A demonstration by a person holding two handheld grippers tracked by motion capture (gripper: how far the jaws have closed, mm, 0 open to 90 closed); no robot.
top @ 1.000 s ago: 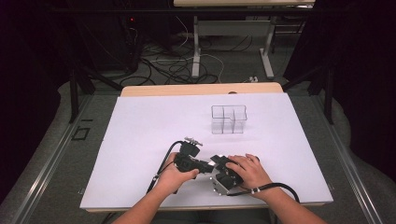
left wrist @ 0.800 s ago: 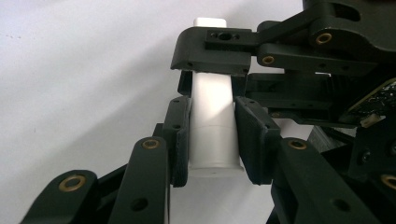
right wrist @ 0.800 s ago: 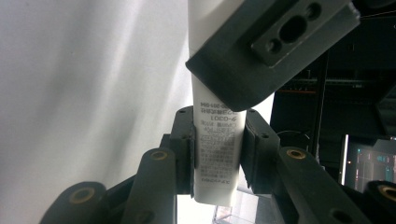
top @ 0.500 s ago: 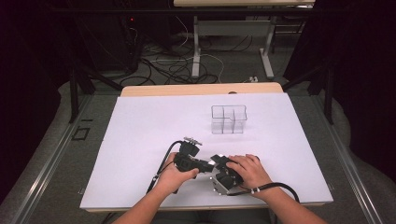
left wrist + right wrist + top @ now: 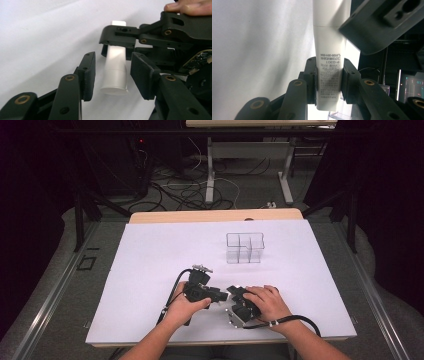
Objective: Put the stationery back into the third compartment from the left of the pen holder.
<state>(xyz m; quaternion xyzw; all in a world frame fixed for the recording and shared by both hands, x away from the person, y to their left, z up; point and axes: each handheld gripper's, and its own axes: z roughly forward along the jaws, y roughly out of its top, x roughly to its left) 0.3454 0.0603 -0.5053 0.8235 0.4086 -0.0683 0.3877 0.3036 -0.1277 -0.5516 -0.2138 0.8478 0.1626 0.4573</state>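
Tube (image 5: 328, 62) is pinched in my right claw (image 5: 328, 82) near the bench's (image 5: 150, 270) front edge; left claw (image 5: 112, 75) gapes wide around its cap end, untouched.

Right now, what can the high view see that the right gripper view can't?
The high view alone shows the clear box far back on the white table, plus both hands. The right gripper view alone shows tiny black print on the white tube, squeezed in the right claw. Both show the left claw right beside the right one.
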